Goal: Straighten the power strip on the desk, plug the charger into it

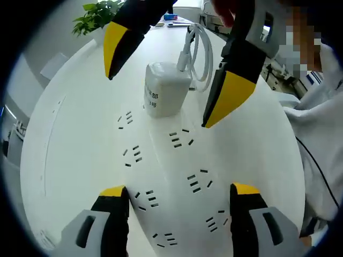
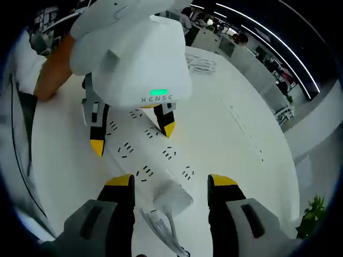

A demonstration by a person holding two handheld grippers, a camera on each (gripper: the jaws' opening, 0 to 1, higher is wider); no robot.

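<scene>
the power strip [image 1: 171, 176] runs from the lower middle of the left gripper view up toward its centre, white on the white desk [image 1: 69, 139], with rows of dark sockets along it. at its far end, just above centre, the charger [image 1: 166, 88] stands seated on the strip, its coiled cable [image 1: 201, 51] trailing to the upper right. the left gripper [image 1: 179, 195] sits at the bottom of that frame, its yellow-tipped jaws spread wide to either side of the strip and, as far as i can tell, not touching it. the right gripper [image 1: 158, 101] comes in from the top, jaws open, one tip left of the charger and one right, apart from its sides.

in the right gripper view the charger [image 2: 174, 198] lies low in the frame between the right gripper [image 2: 171, 184] jaws, which are spread and grip nothing, with the cable [image 2: 161, 227] running down to the bottom edge. the strip [image 2: 155, 152] stretches up the middle toward the left gripper [image 2: 134, 136], which hangs over it from the upper left, also open.

i judge the plug to look home, though how deep the prongs sit cannot be seen. the risk from here: a jaw tip catching the charger or its cable as the hand withdraws, tilting it out of the socket. the strip is unheld, so any nudge could skew it again, and the stiff coil may tug sideways on the charger.
</scene>
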